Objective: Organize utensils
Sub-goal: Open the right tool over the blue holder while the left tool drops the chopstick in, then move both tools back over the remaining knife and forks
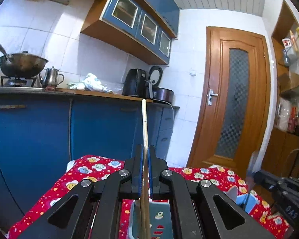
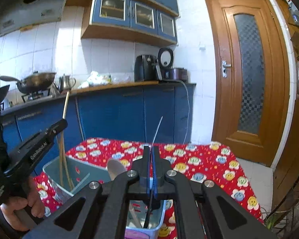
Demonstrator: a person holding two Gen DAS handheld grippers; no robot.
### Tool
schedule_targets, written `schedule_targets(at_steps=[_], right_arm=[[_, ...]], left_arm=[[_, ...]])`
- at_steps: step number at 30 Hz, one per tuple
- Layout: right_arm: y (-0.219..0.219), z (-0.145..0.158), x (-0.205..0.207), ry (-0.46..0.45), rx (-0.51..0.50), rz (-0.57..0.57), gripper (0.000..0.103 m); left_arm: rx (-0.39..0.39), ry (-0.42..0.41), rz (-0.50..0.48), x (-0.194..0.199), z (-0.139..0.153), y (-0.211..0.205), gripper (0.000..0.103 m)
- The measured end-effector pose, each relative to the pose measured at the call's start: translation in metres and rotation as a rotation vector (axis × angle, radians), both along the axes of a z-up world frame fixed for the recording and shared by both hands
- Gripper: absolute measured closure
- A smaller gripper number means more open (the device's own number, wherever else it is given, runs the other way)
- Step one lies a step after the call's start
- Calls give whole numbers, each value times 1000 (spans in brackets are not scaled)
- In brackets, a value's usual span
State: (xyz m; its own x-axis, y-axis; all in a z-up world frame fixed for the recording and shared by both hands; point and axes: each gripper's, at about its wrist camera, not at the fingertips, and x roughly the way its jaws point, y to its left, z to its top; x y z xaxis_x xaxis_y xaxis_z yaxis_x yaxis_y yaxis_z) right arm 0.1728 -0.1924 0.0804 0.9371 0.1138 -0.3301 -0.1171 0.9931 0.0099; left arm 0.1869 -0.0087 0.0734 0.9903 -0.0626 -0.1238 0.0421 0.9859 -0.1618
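Observation:
My left gripper (image 1: 145, 149) is shut on wooden chopsticks (image 1: 144, 123), held upright with their lower ends in a teal utensil holder (image 1: 161, 217). From the right wrist view the left gripper (image 2: 59, 124) holds the chopsticks (image 2: 65, 104) over the teal holder (image 2: 55, 169). My right gripper (image 2: 151, 149) is shut on a thin metal utensil (image 2: 157, 130) whose tip sticks up; its lower end reaches into a light blue holder (image 2: 159, 221). A spoon bowl (image 2: 114, 168) stands up behind the jaws.
The holders stand on a table with a red flowered cloth (image 2: 199, 159). Blue cabinets and a counter (image 2: 117, 85) with a wok, kettle and air fryer are behind. A wooden door (image 2: 249, 69) is at the right. A black device (image 1: 289, 191) lies at the table's right.

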Motion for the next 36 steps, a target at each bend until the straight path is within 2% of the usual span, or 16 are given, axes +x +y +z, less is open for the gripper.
schedule_targets(at_steps=[5,6,8,10,16,23,36], right_arm=[[-1,-7,0,51,26,27,99],[-2,-6,-2,54,36,31,97],[-2,-2,-5,52,52,29,85],[-4,3,-9,48,80,33,79],[-7,16,-26,51,116,39,71],[-14,23,-57,66,187,41,59],[-21,17,-110,115,264,27,53]], left_arm=[[15,37,-26,-6,1,-2,97],[14,47,-29,-6,2,-2,92],[3,64,-37,-9,3,-1,84],[-12,80,-50,-13,4,1,71],[-3,116,-76,-33,13,3,62],[14,159,-109,-62,21,4,60],[56,256,-122,-109,18,6,60]])
